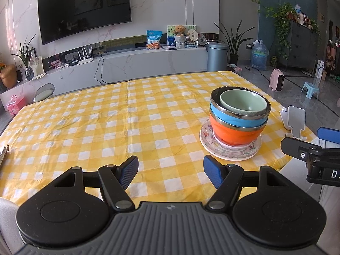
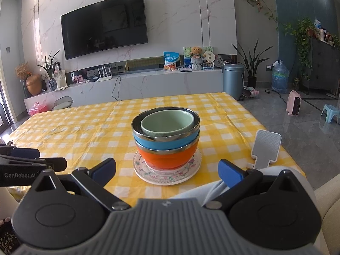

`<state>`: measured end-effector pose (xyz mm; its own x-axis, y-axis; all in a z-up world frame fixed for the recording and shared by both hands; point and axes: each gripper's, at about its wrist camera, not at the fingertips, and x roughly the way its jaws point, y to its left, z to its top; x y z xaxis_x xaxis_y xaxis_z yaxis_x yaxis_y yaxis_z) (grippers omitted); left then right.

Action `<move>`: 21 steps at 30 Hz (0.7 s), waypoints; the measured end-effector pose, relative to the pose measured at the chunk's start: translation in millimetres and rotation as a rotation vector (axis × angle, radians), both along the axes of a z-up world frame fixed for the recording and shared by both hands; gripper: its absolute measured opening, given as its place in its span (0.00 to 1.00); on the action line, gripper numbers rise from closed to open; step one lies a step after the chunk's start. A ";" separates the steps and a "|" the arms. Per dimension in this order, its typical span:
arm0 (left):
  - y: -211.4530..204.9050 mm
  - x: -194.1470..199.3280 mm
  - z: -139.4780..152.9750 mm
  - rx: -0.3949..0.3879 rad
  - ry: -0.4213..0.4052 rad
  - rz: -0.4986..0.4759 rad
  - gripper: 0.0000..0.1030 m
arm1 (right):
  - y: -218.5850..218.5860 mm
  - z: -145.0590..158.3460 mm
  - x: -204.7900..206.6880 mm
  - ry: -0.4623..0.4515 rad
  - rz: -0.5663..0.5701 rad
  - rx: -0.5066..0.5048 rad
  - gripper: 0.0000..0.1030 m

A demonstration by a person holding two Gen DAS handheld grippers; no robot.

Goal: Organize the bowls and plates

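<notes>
Hovering low over the near edge of the surface, the left tongs (image 1: 170,171) stand apart with nothing between their blue pads, and the right tongs (image 2: 167,172) do the same, both aimed toward the crockery. Just beyond them sits the stack: a clear glass plate with a floral rim (image 2: 167,173) at the bottom, a small white-and-pink plate (image 2: 156,171) on it, then a steel-rimmed orange bowl (image 2: 167,158), a steel-rimmed blue bowl (image 2: 165,143) nested in that, and a pale green ceramic bowl (image 2: 167,123) inside the blue one. Widest below and smallest on top, the pile looks nested for stability and compactness, so the sorting appears largely done. Beside the stack to the right rests a white phone stand (image 2: 265,148). All of this rests on a yellow-and-white checked tablecloth (image 1: 95,116). Farther off are a marble media bench (image 2: 148,82), a grey-blue pedal bin (image 2: 233,80) and a wall-mounted black television (image 2: 104,25).
</notes>
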<state>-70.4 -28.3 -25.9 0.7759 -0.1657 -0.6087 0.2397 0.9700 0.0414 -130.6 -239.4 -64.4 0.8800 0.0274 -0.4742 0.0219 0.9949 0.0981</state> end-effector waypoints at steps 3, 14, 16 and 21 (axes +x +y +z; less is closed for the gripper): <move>1.8 0.5 0.7 -0.003 0.002 -0.001 0.80 | -0.2 0.6 -0.4 -0.003 -0.001 -0.002 0.97; 1.9 0.5 3.3 0.002 -0.003 0.016 0.80 | -0.5 1.4 -0.9 -0.004 0.001 -0.009 0.97; 2.2 0.5 3.9 0.004 -0.003 0.017 0.80 | 0.0 1.2 -0.7 -0.004 0.000 -0.009 0.97; 2.3 0.3 4.4 0.003 -0.002 0.018 0.80 | 0.3 1.3 -0.7 -0.004 0.000 -0.010 0.97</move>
<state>-70.1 -26.1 -21.5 0.7799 -0.1500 -0.6077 0.2222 0.9740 0.0446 -131.3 -239.1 -63.1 0.8819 0.0230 -0.4709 0.0213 0.9959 0.0884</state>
